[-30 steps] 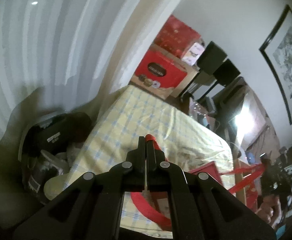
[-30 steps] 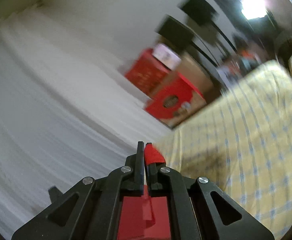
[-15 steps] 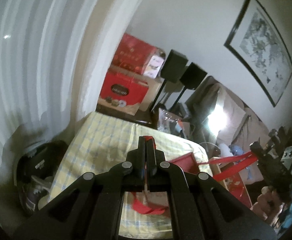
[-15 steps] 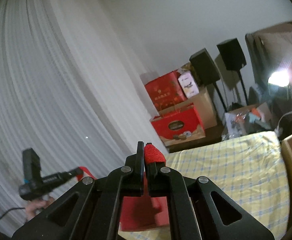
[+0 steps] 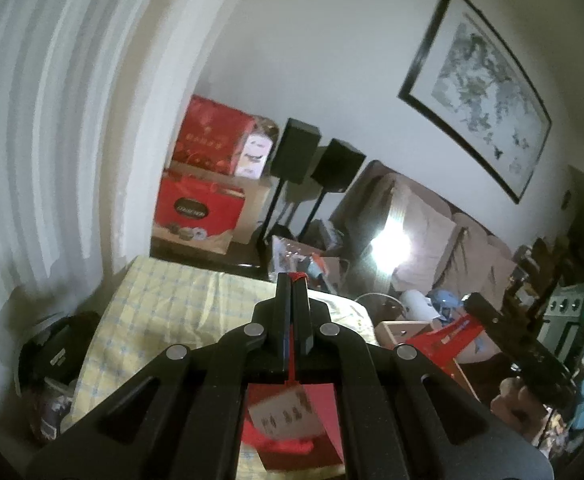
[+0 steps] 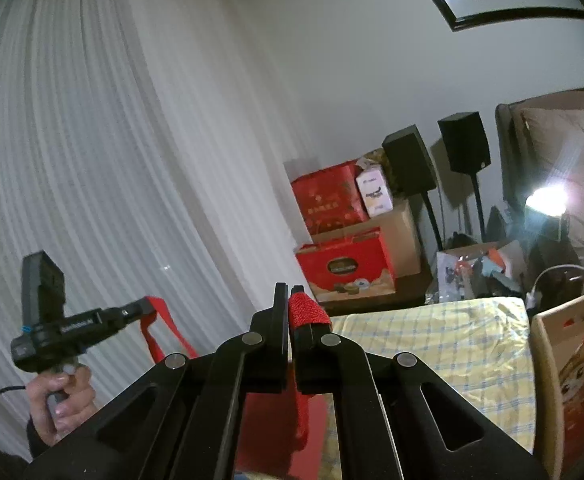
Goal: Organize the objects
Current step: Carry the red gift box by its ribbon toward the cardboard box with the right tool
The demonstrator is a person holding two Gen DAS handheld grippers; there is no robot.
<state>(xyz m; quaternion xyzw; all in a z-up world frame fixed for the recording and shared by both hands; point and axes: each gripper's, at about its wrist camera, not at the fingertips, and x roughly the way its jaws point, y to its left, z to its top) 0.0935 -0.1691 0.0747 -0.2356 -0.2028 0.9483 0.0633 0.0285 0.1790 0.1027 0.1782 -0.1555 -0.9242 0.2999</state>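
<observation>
A red paper bag (image 5: pixel 326 404) with a white tag (image 5: pixel 284 416) hangs under my left gripper (image 5: pixel 293 280), which is shut on one red handle (image 5: pixel 298 276). My right gripper (image 6: pixel 288 292) is shut on the other red woven handle (image 6: pixel 306 310), and the bag's red body (image 6: pixel 312 420) shows below its fingers. The bag hangs between the two grippers above the near end of a table with a yellow checked cloth (image 6: pixel 432 340). In the right wrist view the left gripper (image 6: pixel 144 306) appears at the left, a hand holding it, with a red strap (image 6: pixel 160 332) in its tips.
White curtains (image 6: pixel 92 160) hang on the left. Red gift boxes (image 5: pixel 200 208) and two black speakers (image 5: pixel 296 148) stand beyond the table. A cardboard box (image 6: pixel 572 360) sits at the table's right edge. A black bag (image 5: pixel 52 352) lies left of the table. A sofa (image 5: pixel 432 232) fills the far right.
Both grippers have risen with the bag's handles still pinched. Both views have rolled closer to level, and the table now sits lower and farther off.
</observation>
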